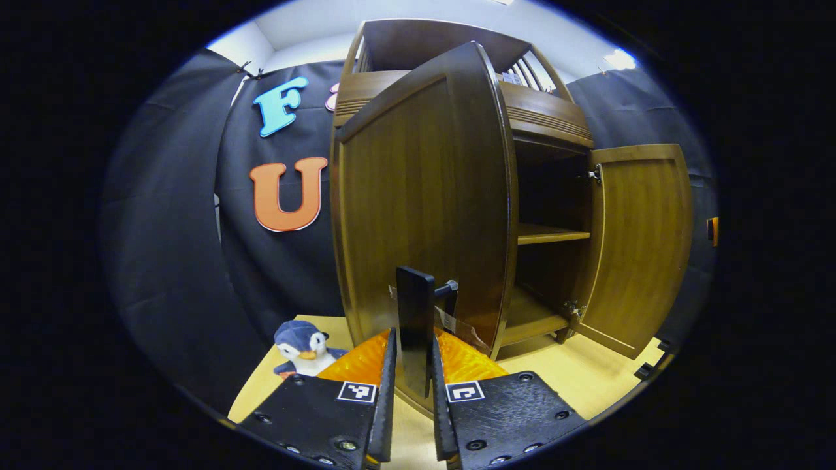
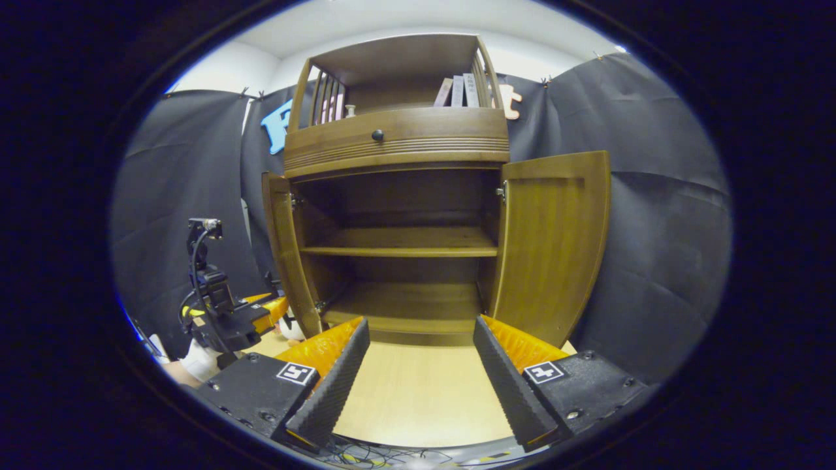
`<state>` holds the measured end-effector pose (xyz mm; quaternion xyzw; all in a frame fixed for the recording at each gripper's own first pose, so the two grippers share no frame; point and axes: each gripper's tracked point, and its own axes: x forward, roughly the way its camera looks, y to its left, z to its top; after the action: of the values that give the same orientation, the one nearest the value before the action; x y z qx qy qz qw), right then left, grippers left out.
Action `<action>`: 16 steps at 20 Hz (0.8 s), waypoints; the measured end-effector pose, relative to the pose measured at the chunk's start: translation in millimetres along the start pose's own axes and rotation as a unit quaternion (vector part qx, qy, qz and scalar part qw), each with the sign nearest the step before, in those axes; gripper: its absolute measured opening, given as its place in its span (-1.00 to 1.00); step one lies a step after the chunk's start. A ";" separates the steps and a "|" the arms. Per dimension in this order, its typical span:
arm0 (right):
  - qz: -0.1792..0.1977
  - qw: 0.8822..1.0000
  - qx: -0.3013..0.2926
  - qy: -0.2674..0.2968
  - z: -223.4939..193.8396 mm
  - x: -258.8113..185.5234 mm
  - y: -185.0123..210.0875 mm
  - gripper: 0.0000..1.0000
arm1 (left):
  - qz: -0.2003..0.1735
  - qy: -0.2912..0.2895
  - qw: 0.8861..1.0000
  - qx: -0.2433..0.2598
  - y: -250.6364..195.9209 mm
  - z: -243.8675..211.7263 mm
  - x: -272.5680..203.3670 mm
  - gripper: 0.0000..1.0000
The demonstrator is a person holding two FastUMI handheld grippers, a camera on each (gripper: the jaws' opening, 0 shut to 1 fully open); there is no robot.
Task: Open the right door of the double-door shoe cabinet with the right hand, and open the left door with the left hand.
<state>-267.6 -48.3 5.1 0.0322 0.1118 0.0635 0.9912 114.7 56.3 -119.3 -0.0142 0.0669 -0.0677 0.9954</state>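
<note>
- There, in the left gripper view, the left gripper (image 1: pixel 415 372) was clenched on the dark handle (image 1: pixel 416 326) of the left door (image 1: pixel 418 215), which stood swung out from the shoe cabinet (image 2: pixel 398 150).
- The right door (image 2: pixel 552 241) stood wide open, its shelf (image 2: pixel 401 250) bare.
- The right gripper (image 2: pixel 421 365) hung released before the cabinet, apart from both doors.
- A penguin toy (image 1: pixel 302 346) sat beside the cabinet.

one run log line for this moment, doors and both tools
left tool: shut on left door handle | left door: swung open | right tool: open, holding nothing | right door: open | shelves: bare
</note>
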 end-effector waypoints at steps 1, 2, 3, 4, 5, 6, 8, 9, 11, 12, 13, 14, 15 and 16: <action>0.003 1.000 0.001 0.000 1.1 0.4 1.8 1.00 | 0.008 0.000 1.000 -0.001 6.9 -0.8 2.1 -0.51; 0.007 1.000 0.002 -0.001 1.5 0.5 3.9 1.00 | 0.018 0.003 1.000 -0.008 13.3 -2.4 -3.9 -0.51; 0.010 1.000 0.003 -0.004 2.3 0.8 6.1 1.00 | 0.020 0.001 1.000 -0.008 18.4 -2.9 -4.6 -0.82; 0.013 1.000 0.003 -0.004 1.7 -0.1 8.9 1.00 | 0.025 0.002 1.000 -0.008 25.7 -3.8 -7.4 -0.82; 0.017 1.000 0.001 -0.004 1.8 1.0 11.4 1.00 | 0.030 0.000 1.000 -0.005 31.6 -3.2 -9.2 -0.82; 0.020 1.000 0.000 -0.002 0.2 0.6 13.9 1.00 | 0.034 0.001 0.999 -0.002 37.8 -4.5 -12.1 -0.82; 0.026 1.000 0.000 0.001 -2.0 0.7 17.9 1.00 | 0.043 -0.005 0.999 -0.002 51.5 -3.8 -15.1 -0.83; 0.029 1.000 0.001 0.002 -2.7 1.2 19.6 1.00 | 0.052 -0.013 0.999 -0.003 63.0 0.5 -15.7 -0.83; 0.033 0.999 0.001 0.005 -4.6 1.7 22.8 1.00 | 0.078 -0.011 0.997 -0.022 87.7 -4.4 -20.5 -0.99; 0.035 0.999 0.002 0.006 -5.9 1.6 23.8 1.00 | 0.068 -0.011 0.997 -0.035 86.8 -5.7 -22.1 -0.81; 0.037 0.999 0.002 0.008 -6.8 2.4 24.7 1.00 | 0.062 -0.012 0.997 -0.036 89.2 -5.9 -23.2 -1.00; 0.039 0.999 0.002 0.010 -8.3 3.2 26.5 1.00 | 0.053 -0.013 0.998 -0.028 88.9 -4.9 -21.5 -1.00; 0.040 0.999 0.001 0.011 -8.3 4.4 28.1 1.00 | 0.048 -0.017 0.999 -0.014 90.0 -2.5 -21.4 -1.00; 0.041 0.999 0.000 0.013 -8.9 5.6 28.8 1.00 | 0.042 -0.017 0.999 -0.008 90.3 -3.2 -21.6 -1.00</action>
<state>-267.5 -18.6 -2.5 0.0357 0.1230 0.1041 0.9863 105.1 148.7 -123.1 -0.0203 0.0507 -0.0254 0.9982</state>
